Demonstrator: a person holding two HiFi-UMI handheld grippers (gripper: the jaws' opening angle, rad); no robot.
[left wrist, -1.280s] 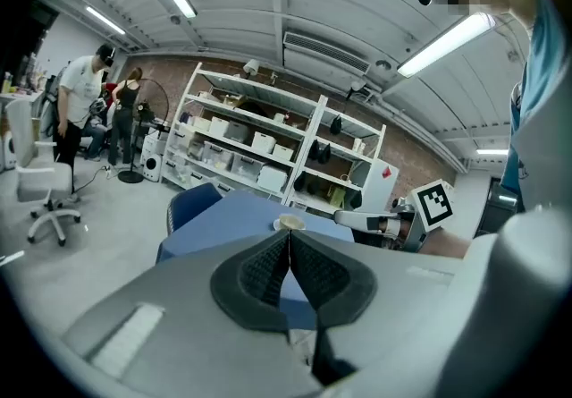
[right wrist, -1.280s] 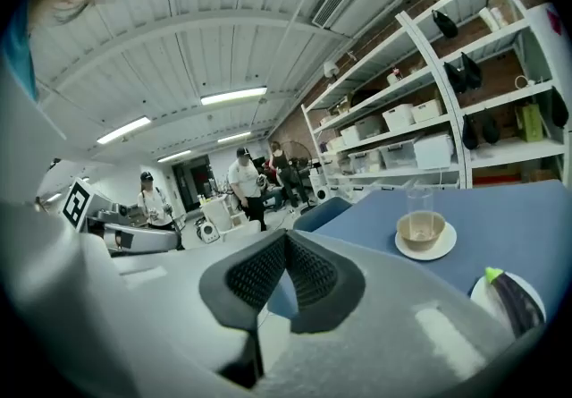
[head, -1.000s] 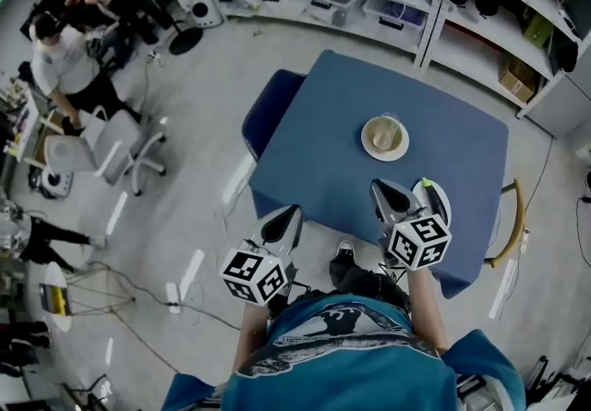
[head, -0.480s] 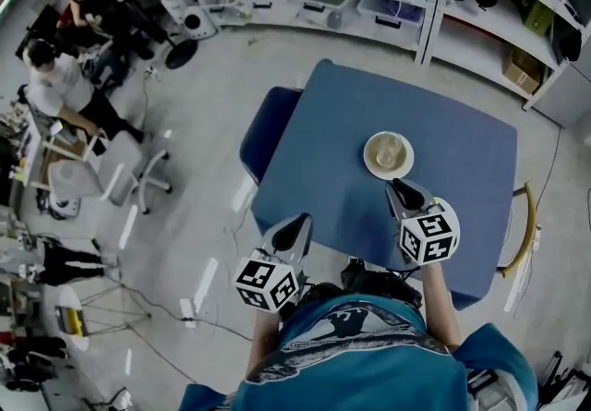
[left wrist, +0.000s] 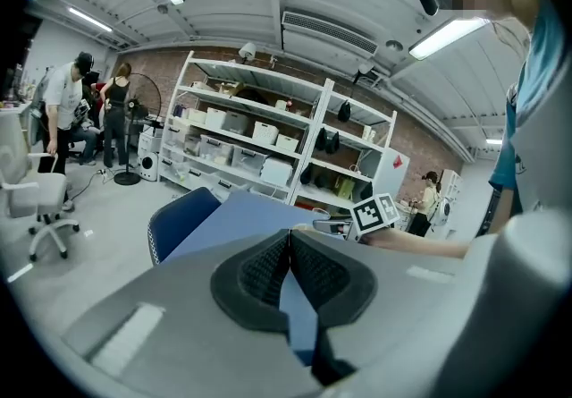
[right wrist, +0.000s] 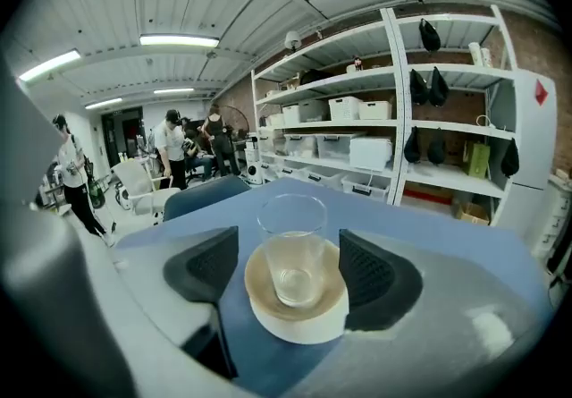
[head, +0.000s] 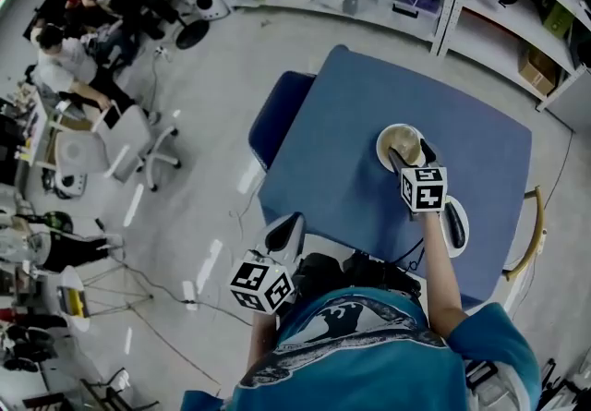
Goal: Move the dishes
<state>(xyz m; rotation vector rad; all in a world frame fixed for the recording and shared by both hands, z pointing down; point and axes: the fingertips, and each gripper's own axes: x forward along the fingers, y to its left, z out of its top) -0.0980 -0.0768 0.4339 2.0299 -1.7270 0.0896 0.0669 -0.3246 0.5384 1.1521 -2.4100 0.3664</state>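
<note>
REMOTE RIG, MOVING THE DISHES: I am holding the right gripper (right wrist: 295, 266) level with the dish, a tan plate (right wrist: 295, 326) out on the blue table (head: 332, 151) with a clear glass (right wrist: 292, 244) standing upright at its middle. The jaws are standing wide apart, one on each side of the plate, and as far as I can tell they are touching nothing. The left gripper (head: 284, 232) is hanging well short of the plate, off the table's near edge, with its jaws pressed together on nothing.

To do this step well, I am judging that both pads should meet the plate's rim at once, low and square. I am planning to close slowly and keep the plate flat as it lifts. The glass is only resting on the plate, so any tilt or jolt could slide or topple it.
</note>
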